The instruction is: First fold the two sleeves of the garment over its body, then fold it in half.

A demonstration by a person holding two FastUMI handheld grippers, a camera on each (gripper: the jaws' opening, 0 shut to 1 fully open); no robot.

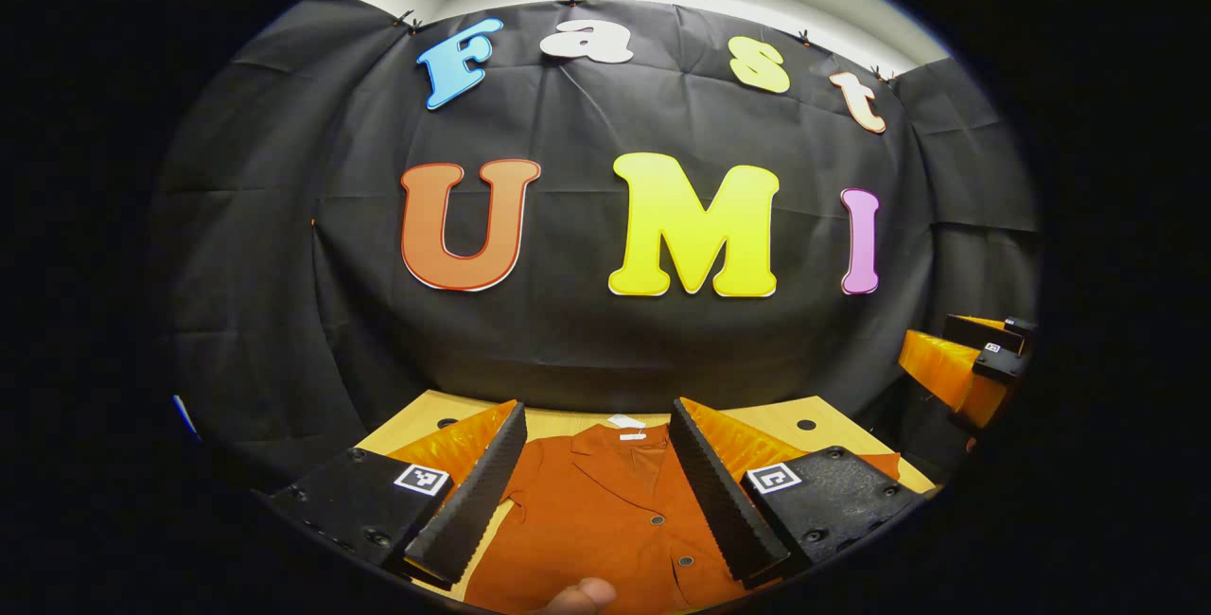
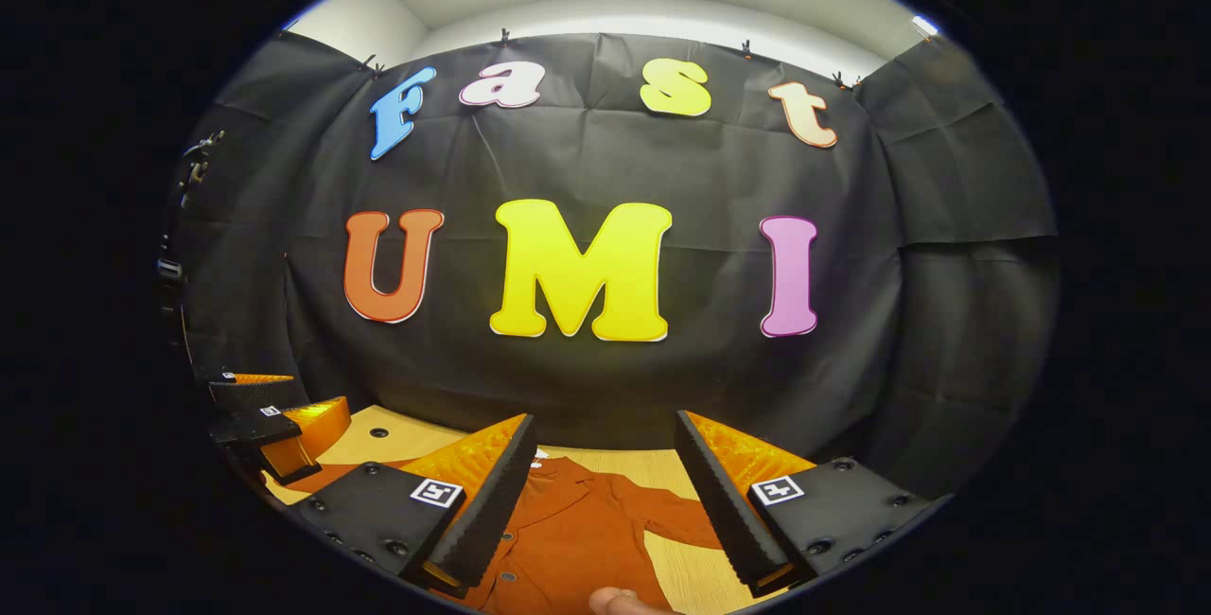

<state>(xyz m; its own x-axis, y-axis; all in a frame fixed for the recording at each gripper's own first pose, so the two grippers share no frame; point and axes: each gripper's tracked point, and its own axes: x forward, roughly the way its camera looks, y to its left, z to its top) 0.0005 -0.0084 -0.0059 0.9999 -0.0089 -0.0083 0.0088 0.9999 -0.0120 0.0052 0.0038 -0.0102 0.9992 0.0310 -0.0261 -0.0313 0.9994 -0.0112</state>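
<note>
Item: shirt (image 1: 605,511), lying flat and buttoned on the table (image 1: 785,416), collar toward the far wall; sleeves appearing not yet folded. Left claw (image 1: 596,492) hovering above the shirt's chest, jaws apart, gripping nothing; right claw (image 2: 601,501) hanging over the shirt's sleeve (image 2: 676,520), jaws apart, empty. Handling note, as a judgement: each claw should be dropping to a cuff, pinching one layer only, carrying it across the shirt without dragging the body.

Black cloth (image 1: 587,331) hangs as the wall ahead of the claw — clipped along its top. Above it, pale wall (image 2: 605,14). Below, a wooden table (image 1: 785,416) — holes in it.
</note>
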